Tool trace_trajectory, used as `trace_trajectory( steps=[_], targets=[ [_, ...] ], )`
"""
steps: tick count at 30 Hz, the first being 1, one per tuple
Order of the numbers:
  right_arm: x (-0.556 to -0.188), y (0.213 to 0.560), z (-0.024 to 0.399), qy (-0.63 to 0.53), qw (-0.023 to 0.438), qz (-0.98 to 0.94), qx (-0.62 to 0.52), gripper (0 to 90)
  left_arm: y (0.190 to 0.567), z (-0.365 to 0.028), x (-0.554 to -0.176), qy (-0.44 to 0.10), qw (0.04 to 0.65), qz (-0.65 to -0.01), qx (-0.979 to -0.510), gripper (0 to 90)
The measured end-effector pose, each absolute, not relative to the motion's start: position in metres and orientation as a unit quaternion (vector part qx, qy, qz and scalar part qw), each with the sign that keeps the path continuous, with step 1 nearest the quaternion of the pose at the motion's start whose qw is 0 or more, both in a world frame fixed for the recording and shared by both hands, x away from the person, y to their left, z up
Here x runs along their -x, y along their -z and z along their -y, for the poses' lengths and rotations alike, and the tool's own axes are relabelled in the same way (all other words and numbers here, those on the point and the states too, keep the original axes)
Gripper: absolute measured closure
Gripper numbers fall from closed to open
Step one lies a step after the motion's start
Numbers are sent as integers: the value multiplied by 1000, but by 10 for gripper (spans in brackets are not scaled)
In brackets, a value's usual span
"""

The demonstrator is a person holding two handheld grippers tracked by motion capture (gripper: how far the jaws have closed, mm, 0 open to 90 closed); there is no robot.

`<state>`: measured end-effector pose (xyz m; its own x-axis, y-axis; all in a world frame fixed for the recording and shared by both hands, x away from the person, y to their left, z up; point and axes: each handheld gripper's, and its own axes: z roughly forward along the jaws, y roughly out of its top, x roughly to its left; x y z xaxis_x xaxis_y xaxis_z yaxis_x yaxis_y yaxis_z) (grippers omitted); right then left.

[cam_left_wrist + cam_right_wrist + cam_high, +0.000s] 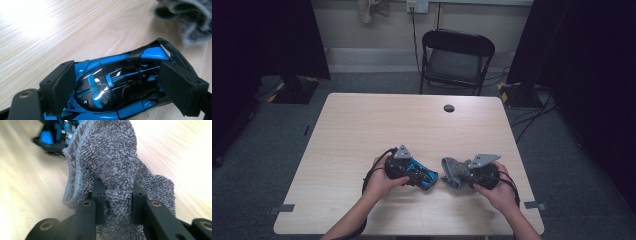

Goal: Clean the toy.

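A blue and black toy car (429, 177) lies between the jaws of my left gripper (419, 175), low over the table's near middle. In the left gripper view both black pads (60, 85) press on the sides of the car (117, 85), so the left gripper (118, 67) is shut on it. Just to the right, my right gripper (464, 175) is shut on a grey terry cloth (452, 170). The cloth (110, 157) bunches up between the jaws of the right gripper (116, 192) and hangs over them. The cloth's edge (190, 17) sits close beyond the car's tail.
The light wooden table (362, 125) has a round cable hole (449, 108) near its far edge. A black folding chair (457, 55) stands behind the table. Dark curtains flank the room and cables run over the floor at right.
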<state>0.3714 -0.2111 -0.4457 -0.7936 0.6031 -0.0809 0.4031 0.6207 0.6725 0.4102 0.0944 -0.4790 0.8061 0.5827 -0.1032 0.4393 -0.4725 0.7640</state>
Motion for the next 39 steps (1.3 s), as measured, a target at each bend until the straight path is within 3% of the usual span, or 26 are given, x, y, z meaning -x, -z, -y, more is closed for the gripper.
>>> trace_trajectory(
  steps=[9,18,39],
  targets=[
    [-360,469,189,-326,119,-903,-256,716,479,-92,-409,-82,419,-298,-854,150],
    [-369,475,168,-331,125,-895,-272,713,481,-93,-410,-92,419,-301,-852,120],
    [-394,473,160,-324,139,-883,-311,716,482,-94,-407,-97,423,-300,-849,116]
  ],
)
